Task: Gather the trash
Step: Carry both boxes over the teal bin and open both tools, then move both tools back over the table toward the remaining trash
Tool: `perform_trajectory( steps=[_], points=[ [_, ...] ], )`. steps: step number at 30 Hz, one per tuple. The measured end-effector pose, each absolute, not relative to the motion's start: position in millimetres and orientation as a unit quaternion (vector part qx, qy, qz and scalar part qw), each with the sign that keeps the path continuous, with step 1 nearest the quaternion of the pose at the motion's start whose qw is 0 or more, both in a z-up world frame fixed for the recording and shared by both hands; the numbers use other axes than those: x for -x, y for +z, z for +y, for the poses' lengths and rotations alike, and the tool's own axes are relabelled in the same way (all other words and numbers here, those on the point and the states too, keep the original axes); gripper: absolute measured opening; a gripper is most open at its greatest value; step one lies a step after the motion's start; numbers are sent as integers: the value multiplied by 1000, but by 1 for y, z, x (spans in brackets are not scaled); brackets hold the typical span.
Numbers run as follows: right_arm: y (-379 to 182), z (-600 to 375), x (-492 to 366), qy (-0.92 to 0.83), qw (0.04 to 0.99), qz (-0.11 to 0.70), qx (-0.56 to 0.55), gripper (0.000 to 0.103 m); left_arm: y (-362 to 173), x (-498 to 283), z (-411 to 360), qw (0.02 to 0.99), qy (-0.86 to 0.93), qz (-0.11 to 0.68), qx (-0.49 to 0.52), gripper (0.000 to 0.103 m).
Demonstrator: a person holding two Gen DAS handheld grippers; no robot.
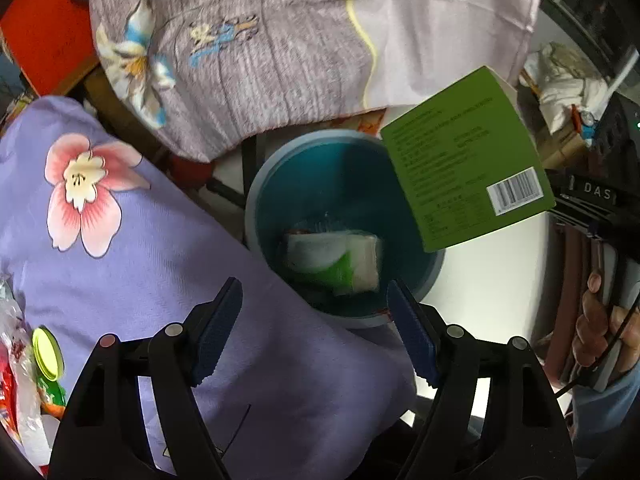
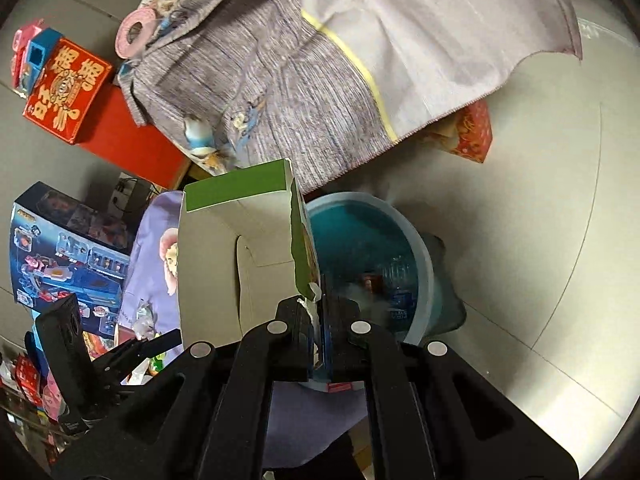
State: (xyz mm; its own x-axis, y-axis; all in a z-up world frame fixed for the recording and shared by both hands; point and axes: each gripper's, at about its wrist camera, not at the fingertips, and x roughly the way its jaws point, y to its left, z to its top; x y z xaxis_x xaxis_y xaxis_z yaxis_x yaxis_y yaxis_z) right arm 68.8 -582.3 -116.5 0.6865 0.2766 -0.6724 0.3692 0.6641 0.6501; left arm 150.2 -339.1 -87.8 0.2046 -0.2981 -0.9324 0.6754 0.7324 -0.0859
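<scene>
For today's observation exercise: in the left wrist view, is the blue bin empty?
No, the blue bin already holds a white and green packet lying at its bottom.

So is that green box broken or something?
Yes. The green box pinched in the right gripper has a ragged, torn edge by the jaws and is opened out. It hangs tilted over the blue bin.

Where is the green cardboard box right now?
The green cardboard box is clamped by a torn edge in the right gripper, held above the blue plastic bin; in the left wrist view it hangs over the bin's right rim.
</scene>
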Motion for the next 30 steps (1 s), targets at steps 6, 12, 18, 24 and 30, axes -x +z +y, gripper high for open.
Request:
perform_trajectory(
  steps=[6,12,18,24,30],
  points=[
    [-129,-578,-82,-31,816,411,-405,4,-94,-158,-327,757,-306,554,-164,81],
    [-137,-562,-100,-27,814,436,-383,14,-92,-165,-315,769,-291,549,-152,93],
    [-133,-550,-107,-33,818,442,-367,60,-89,-167,-298,778,-285,543,-136,95],
    [-129,-539,-110,-42,813,461,-355,75,-88,-166,-284,781,-285,543,-122,95],
    [-121,-520,-112,-40,811,472,-343,75,-78,-159,-261,791,-278,534,-108,95]
  ],
)
